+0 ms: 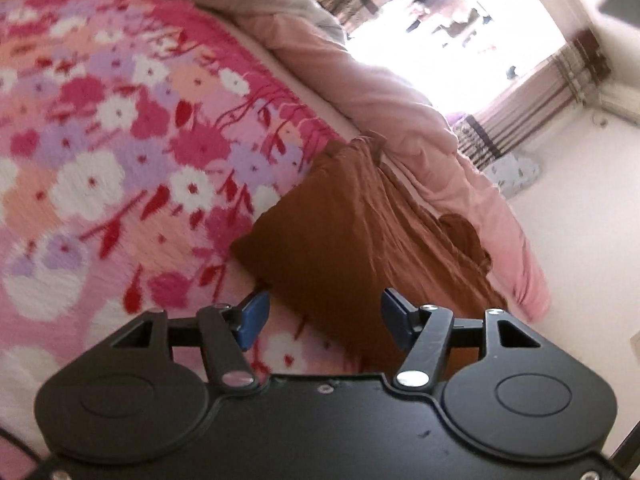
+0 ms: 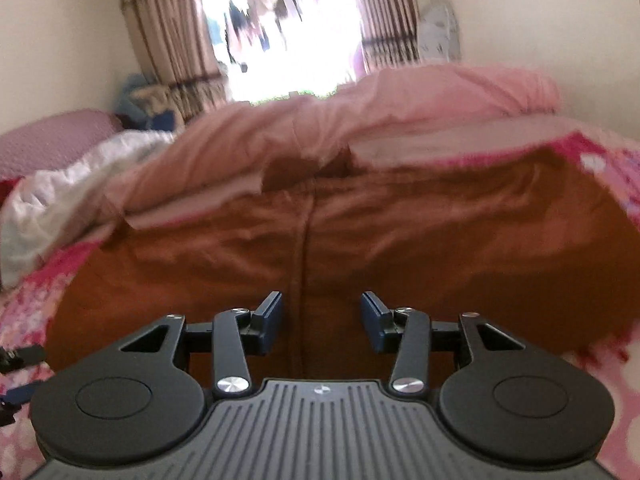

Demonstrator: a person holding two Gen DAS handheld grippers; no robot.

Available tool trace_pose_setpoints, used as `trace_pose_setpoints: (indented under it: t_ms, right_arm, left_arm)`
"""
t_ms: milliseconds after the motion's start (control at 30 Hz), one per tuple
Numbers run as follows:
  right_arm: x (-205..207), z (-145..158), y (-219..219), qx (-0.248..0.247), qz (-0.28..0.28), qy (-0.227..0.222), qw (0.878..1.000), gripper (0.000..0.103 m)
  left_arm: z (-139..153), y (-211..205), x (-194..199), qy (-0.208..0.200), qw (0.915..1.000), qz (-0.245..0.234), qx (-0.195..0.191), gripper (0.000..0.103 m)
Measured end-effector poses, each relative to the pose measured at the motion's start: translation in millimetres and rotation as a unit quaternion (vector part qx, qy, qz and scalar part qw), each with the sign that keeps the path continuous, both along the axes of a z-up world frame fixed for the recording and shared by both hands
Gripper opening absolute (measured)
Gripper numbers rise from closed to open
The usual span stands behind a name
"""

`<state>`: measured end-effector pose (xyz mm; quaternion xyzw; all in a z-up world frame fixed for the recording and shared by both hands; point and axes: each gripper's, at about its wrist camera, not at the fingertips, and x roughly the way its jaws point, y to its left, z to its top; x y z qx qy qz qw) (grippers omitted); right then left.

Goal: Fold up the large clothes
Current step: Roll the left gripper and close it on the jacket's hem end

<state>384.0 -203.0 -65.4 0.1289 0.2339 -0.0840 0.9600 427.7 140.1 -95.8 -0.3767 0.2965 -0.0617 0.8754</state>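
Observation:
A brown garment (image 1: 360, 232) lies folded on the pink floral bedspread (image 1: 120, 140); it also fills the middle of the right wrist view (image 2: 320, 248), with a seam running toward me. My left gripper (image 1: 322, 320) is open and empty, just above the garment's near corner. My right gripper (image 2: 322, 324) is open and empty, hovering over the garment's near edge, astride the seam.
A rumpled pink quilt (image 2: 400, 108) lies against the garment's far side, with a white blanket (image 2: 60, 200) to its left. Striped curtains (image 2: 168, 40) frame a bright window beyond. A covered fan (image 2: 440, 36) stands by the wall.

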Motion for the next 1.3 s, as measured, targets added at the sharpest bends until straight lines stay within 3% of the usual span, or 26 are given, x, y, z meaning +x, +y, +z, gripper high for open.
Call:
trace_pose_setpoints:
  t_ms: [233,467,800,1100,1200,1300]
  right_arm:
    - [-2.1,-13.4,0.4,0.002,0.004,0.011,1.000,0.055]
    - [1.1,-14.1,-0.9,0.008,0.006,0.018,1.000,0.057]
    - [4.4,-18.2,1.2,0.005,0.003,0.025,1.000,0.058]
    - [3.2,-16.2,2.2,-0.005,0.013,0.022,1.000,0.060]
    - [-13.9,-1.3,-7.2,0.004,0.009,-0.011,1.000,0.059]
    - [-32.7,12.3,-17.3,-0.036,-0.025,-0.041,0.998,0.059]
  left_arm:
    - [-17.1,6.7,27.3,0.022,0.9976,0.018,-0.063,0.066]
    - [-17.4,7.3,51.4,0.013,0.9961,0.033,-0.080,0.069]
    - [-15.5,-0.7,87.9,-0.013,0.9986,0.034,-0.039,0.071]
    - [-9.4,-4.3,88.5,-0.015,0.9995,0.027,-0.007,0.055]
    - [-6.9,-4.4,88.6,-0.014,0.9996,0.023,0.000,0.055]
    - [-6.2,-6.2,88.1,-0.015,0.9996,0.021,0.010,0.055]
